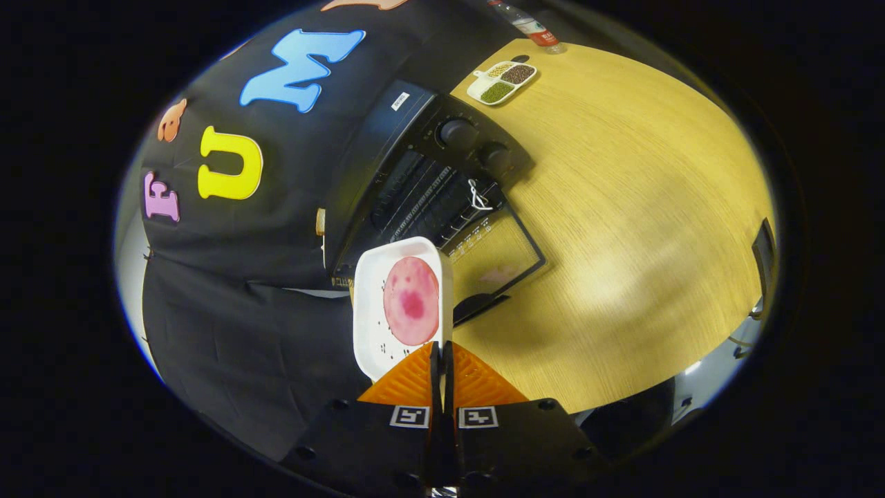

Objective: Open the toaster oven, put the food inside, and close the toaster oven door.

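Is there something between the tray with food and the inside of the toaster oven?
Nothing visible. The gripper is shut on the white tray; the toaster oven beyond has its door open.

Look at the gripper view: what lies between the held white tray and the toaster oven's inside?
The open door, folded down onto the table. The gripper clamps the white tray with its pink slice; the toaster oven lies beyond.

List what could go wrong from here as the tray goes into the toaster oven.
The hand-held gripper pinches only the near rim of the white tray, so the tray may tip and the round meat slice slide off. The lowered glass door lies just ahead; the tray could bump it or the toaster oven frame.
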A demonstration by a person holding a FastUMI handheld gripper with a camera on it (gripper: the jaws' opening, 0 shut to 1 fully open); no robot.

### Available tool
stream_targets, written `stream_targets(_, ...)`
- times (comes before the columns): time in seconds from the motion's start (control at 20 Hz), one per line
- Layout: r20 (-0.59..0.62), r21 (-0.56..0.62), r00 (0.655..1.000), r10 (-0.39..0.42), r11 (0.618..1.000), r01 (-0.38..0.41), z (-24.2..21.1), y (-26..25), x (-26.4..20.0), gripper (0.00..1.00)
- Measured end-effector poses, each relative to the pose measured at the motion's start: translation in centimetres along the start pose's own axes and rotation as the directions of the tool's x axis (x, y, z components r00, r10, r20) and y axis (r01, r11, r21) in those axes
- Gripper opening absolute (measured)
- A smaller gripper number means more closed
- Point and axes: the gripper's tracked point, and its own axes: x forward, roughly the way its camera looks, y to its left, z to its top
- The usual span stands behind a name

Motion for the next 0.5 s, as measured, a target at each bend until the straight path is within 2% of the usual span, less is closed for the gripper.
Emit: stream_targets(0.5,0.016,0.124,1.0,-0.026,0.992,0.024,4.0,0.9,7.3,0.02)
